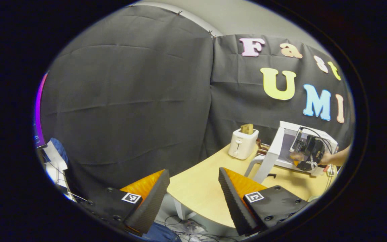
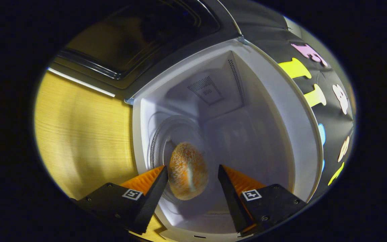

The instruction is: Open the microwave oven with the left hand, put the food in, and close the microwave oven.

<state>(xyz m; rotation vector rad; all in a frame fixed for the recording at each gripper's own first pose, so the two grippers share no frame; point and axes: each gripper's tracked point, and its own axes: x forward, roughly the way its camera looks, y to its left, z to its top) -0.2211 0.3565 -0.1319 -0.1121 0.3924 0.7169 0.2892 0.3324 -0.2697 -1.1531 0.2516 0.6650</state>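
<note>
Right gripper (image 2: 190, 179), jaws apart, has the food (image 2: 187, 170) loose between them inside the open microwave (image 2: 301, 134). Left gripper (image 1: 193, 188) hangs open, well away; next, close the door (image 1: 270, 156).

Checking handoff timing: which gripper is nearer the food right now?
Right. The right gripper is at the microwave's mouth, fingers open either side of the food. The left gripper hangs back at the table edge.
</note>
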